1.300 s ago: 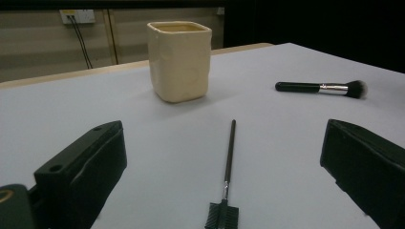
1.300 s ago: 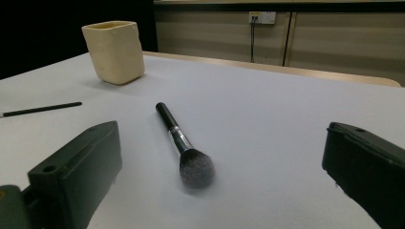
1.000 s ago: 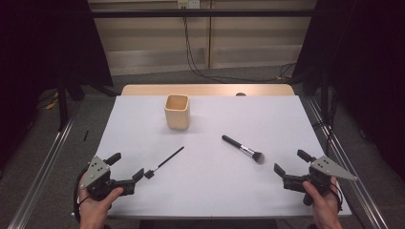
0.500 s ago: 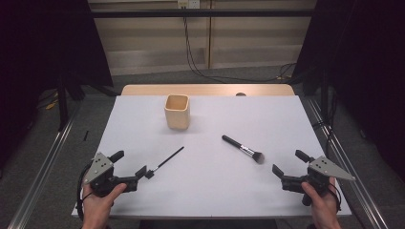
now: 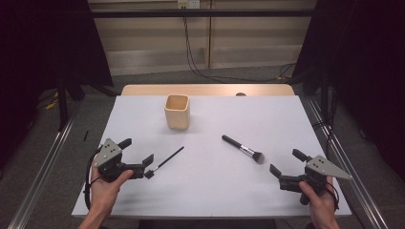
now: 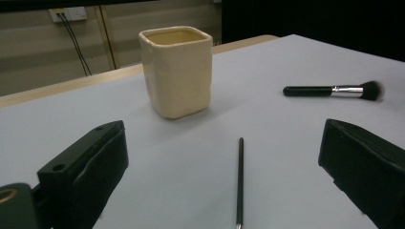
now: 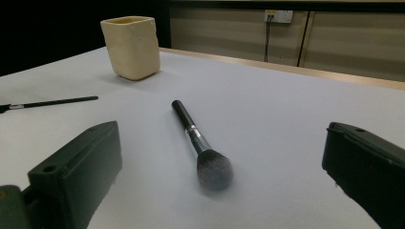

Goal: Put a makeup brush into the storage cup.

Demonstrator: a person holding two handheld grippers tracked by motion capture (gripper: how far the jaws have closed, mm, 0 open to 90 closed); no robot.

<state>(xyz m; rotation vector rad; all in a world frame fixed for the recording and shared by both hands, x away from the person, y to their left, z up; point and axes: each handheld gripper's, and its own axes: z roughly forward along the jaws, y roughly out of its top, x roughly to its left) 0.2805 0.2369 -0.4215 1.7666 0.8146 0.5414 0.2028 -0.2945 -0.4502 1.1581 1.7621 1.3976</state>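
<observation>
Left claw (image 6: 229,176) view reveals the thin brush (image 6: 239,181) between spread jaws.

- The thin brush (image 6: 240,183) runs off the bottom edge of the left gripper view, so its near tip is cut off.
- In the right gripper view its bristle end (image 7: 5,108) is cut by the left edge.
- The powder brush (image 7: 198,142) has a blurred head in the right gripper view.
- The cup (image 5: 177,111) hides its inside from the high view.

A powder brush (image 7: 198,143) lies between wide-apart jaws, cream cup (image 7: 131,46) beyond.
</observation>
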